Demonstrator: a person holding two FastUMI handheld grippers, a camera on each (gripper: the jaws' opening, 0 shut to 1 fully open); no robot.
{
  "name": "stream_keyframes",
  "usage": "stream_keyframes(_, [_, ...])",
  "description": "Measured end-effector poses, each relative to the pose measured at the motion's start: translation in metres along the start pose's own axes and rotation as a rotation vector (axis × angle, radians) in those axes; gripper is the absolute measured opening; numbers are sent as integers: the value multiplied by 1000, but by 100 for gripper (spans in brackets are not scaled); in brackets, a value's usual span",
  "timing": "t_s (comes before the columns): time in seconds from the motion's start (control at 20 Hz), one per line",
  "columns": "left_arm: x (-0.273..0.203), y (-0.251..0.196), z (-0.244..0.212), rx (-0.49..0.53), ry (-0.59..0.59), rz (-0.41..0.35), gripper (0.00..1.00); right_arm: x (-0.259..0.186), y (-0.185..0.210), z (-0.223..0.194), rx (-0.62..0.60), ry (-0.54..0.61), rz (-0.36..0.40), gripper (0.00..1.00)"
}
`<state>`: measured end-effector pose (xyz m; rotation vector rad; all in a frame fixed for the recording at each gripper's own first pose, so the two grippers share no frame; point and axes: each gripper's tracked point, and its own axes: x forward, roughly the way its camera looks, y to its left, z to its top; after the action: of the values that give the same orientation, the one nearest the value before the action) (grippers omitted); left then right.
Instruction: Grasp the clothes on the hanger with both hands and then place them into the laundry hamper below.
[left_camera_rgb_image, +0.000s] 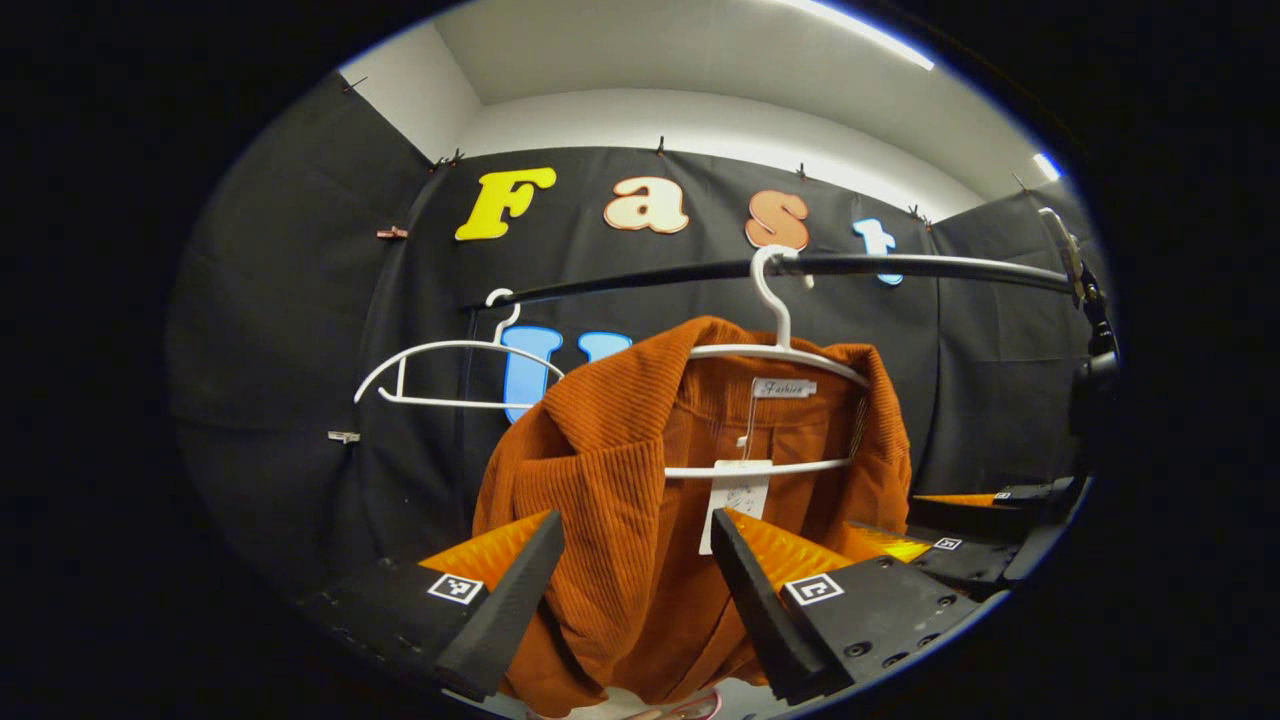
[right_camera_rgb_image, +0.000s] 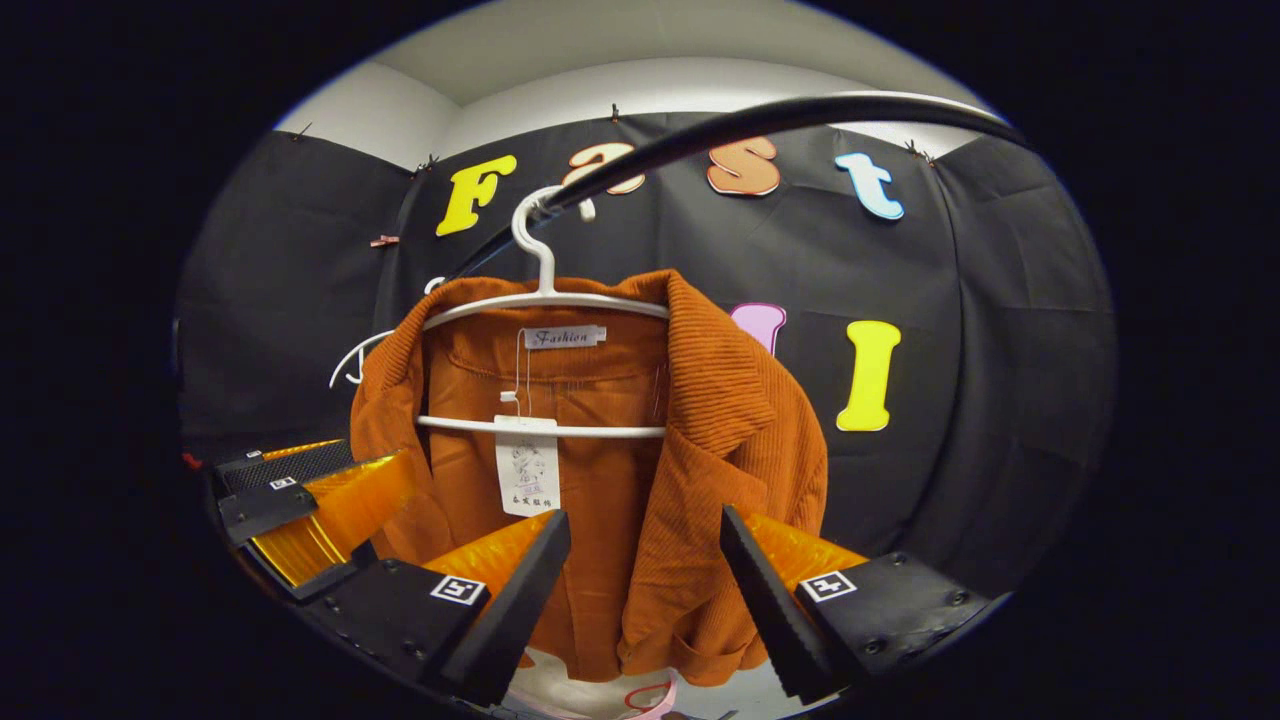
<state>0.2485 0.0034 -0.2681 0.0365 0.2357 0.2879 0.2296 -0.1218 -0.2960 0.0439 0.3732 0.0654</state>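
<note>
Left hand-held gripper (left_camera_rgb_image: 636, 590): fingers spread wide and released, nothing between them; they point level at the lower front of the jacket, framing its left lapel side in the left gripper view. In the right gripper view it appears at the left edge (right_camera_rgb_image: 300, 500), beside the jacket's sleeve; whether it touches the cloth cannot be told.

Right hand-held gripper (right_camera_rgb_image: 645, 595): also released, fingers apart, aimed at the jacket's lower front with the hem area showing between them. In the left gripper view it sits at the right edge (left_camera_rgb_image: 960, 530), close beside the jacket's other side.

Orange jacket (left_camera_rgb_image: 620, 500): ribbed rust-orange cloth, hanging open-fronted on its hanger above both grippers' fingers, collar folded out, not gripped by either.

Paper tag (right_camera_rgb_image: 527, 465): white, dangling inside the jacket just under the hanger's lower bar.

White hanger (left_camera_rgb_image: 775, 350): carries the jacket, hook over the rail.

Empty white hanger (left_camera_rgb_image: 440, 375): hooked on the same rail, near the jacket's left-hand side in the left gripper view.

Black rail (left_camera_rgb_image: 900, 265): runs across above the jacket.

Hamper: only a pale patch with a pink line shows below the hem; cannot tell what it is.
</note>
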Motion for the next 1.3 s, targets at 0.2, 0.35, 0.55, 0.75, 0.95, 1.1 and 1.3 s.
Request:
stream_keyframes(0.2, [17, 12, -20, -19, 40, 103, 93, 24, -4, -18, 15, 31, 32, 98])
stream_keyframes(0.35, [26, 17, -27, -18, 46, 155, 93, 43, -10, -23, 30, 36, 43, 98])
stream_keyframes(0.55, [39, 33, -28, -8, 33, 240, 93, 63, -23, -29, 59, 36, 32, 98])
stream_keyframes(0.75, [52, 37, -26, -13, 24, 274, 90, 78, -36, -28, 102, 23, 44, 81])
stream_keyframes(0.95, [75, 33, -28, -2, 44, 236, 80, 96, -51, -29, 99, 22, 50, 72])
stream_keyframes(1.1, [84, 40, -22, 1, 50, 240, 29, 104, -66, -15, 107, -17, 57, 30])
stream_keyframes(1.3, [78, 52, -17, 18, 73, 239, 6, 103, -86, -8, 171, -28, 110, 14])
